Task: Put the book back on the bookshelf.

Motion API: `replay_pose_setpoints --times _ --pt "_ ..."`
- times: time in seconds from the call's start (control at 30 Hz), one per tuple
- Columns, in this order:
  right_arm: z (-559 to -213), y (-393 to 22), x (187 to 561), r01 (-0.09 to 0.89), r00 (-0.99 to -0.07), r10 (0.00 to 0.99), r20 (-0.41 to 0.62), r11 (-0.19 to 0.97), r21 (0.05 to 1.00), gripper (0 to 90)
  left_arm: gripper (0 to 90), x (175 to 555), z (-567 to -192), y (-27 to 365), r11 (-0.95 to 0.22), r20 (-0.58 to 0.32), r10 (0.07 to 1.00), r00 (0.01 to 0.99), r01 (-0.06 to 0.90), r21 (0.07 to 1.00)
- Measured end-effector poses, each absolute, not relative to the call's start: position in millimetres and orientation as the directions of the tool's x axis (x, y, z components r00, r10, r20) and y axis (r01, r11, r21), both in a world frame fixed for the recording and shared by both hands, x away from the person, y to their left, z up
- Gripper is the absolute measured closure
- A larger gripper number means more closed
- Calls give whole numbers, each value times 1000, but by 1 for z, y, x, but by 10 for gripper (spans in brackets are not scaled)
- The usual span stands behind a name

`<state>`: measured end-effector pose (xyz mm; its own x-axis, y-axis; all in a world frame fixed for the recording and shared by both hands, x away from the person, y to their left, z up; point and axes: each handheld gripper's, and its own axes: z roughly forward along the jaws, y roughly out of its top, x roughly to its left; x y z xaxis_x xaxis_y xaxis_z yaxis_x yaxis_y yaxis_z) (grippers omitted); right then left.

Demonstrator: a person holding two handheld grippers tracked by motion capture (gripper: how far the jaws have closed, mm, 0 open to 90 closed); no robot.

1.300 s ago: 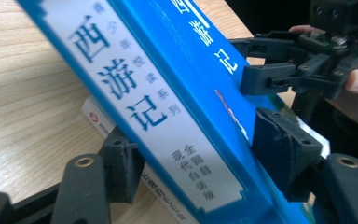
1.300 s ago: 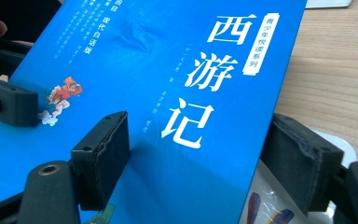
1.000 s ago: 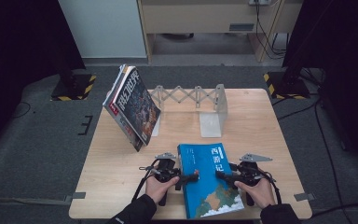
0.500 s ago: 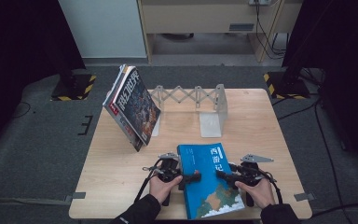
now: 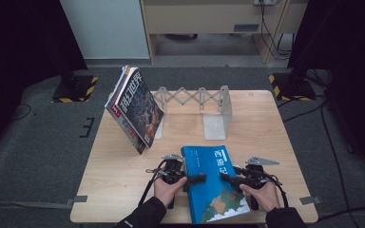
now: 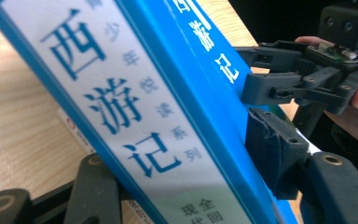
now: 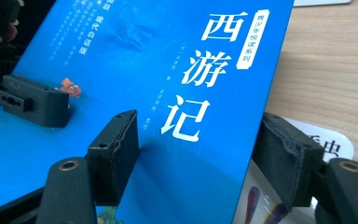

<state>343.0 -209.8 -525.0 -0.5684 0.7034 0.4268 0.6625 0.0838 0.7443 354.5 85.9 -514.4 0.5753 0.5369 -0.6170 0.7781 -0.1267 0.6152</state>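
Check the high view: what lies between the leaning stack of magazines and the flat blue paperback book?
Only bare light wooden tabletop lies between the leaning stack of magazines and the flat blue paperback book; the high view shows that stretch.

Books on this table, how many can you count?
2 for sure: the blue book lying at the near edge between both grippers, and a magazine-like book leaning at the far left. More seem stacked behind it.

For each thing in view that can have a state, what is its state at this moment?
Blue book: closed, flat at the near table edge, a gripper at each side.
Magazines: closed, leaning against the rack's left end.
Folding rack: stretched out, slots empty.
Left gripper: jaws astride the book's spine, just been closing.
Right gripper: jaws astride the book's edge.
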Motion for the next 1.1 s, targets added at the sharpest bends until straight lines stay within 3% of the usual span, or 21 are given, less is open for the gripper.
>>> replay_pose_setpoints --times 0.3,0.63,0.97,1.03,1.1 --pt "-519 -206 348 614 -603 680 417 63 787 343 508 358 -496 96 -89 -595 549 587 749 657" --pt "-524 -207 343 669 -587 666 460 79 739 351 508 359 -497 97 -85 -600 563 568 762 642" --pt "-525 -206 343 669 -578 682 449 80 739 374 460 364 -506 93 -78 -612 584 533 787 612" --pt "-526 -206 343 668 -579 681 448 82 740 374 391 365 -507 90 -54 -625 586 516 794 605" --pt "-526 -207 343 668 -578 682 448 81 740 375 393 367 -506 89 -48 -633 587 505 802 595"
